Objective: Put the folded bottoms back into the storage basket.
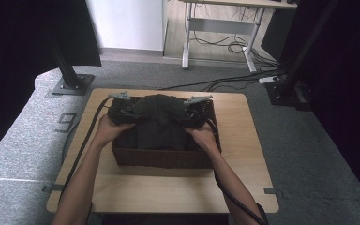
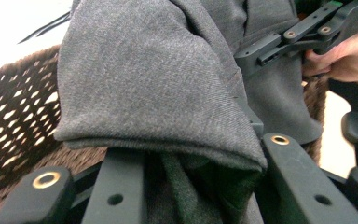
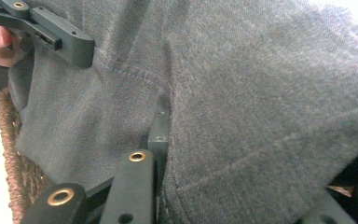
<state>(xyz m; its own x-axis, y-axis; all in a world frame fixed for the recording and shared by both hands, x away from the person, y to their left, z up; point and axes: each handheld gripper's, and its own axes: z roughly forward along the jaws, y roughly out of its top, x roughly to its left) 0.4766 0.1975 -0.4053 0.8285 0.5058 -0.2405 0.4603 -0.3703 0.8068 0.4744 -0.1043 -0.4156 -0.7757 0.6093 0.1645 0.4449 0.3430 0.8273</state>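
Folded dark grey garment [image 1: 158, 119], bundle mounded over the far half of the wicker basket [image 1: 161, 158], long axis spanning its width. Left gripper [image 1: 122, 110] and right gripper [image 1: 194, 111] each clamp a fold. Risk: uneven release could leave cloth draped over the basket's rim.

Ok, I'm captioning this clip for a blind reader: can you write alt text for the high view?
A person's two grippers, left gripper and right gripper, hold a dark grey garment at its sides over a brown woven basket. The basket sits on a light wooden table over grey carpet.
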